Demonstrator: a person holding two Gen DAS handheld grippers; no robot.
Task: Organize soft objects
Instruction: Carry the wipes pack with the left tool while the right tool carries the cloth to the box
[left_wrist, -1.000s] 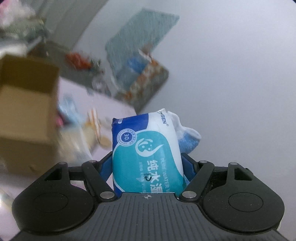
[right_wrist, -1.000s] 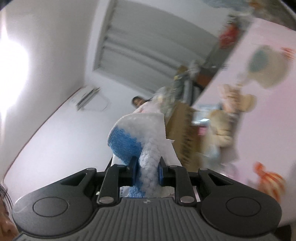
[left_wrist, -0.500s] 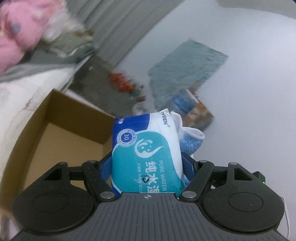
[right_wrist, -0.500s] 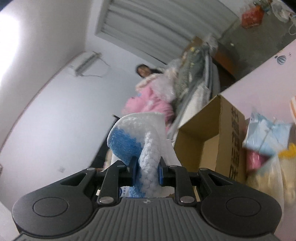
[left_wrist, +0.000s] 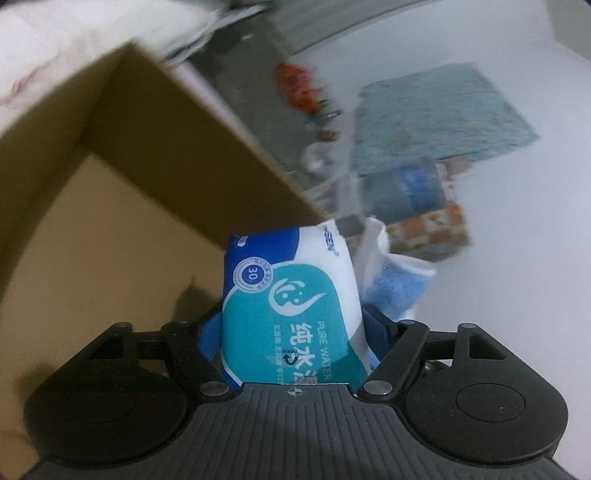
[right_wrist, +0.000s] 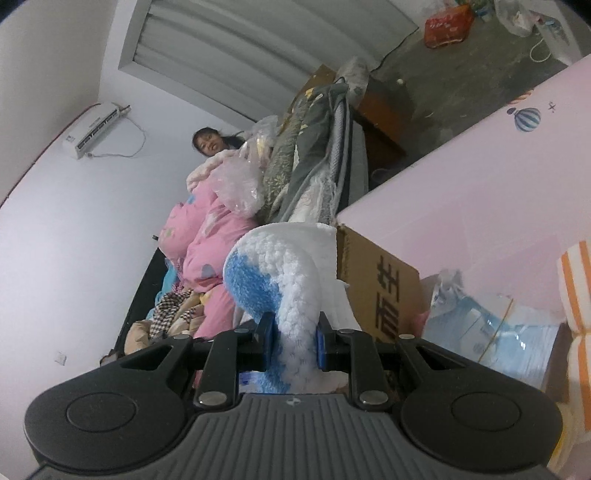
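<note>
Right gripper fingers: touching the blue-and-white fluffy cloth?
Touching. The right wrist view shows both fingers pressed against the fluffy cloth, pinching it narrow.

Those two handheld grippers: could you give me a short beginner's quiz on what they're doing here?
1. True or false: the left gripper has a pack of wet wipes between its fingers.
2. What is the right gripper shut on?
A. a fluffy blue-and-white cloth
B. a glass bottle
C. a metal spoon
3. Fill in: the open container beside the wipes in the left wrist view is a cardboard ____.

Key: 1 true; 2 A; 3 box.
</note>
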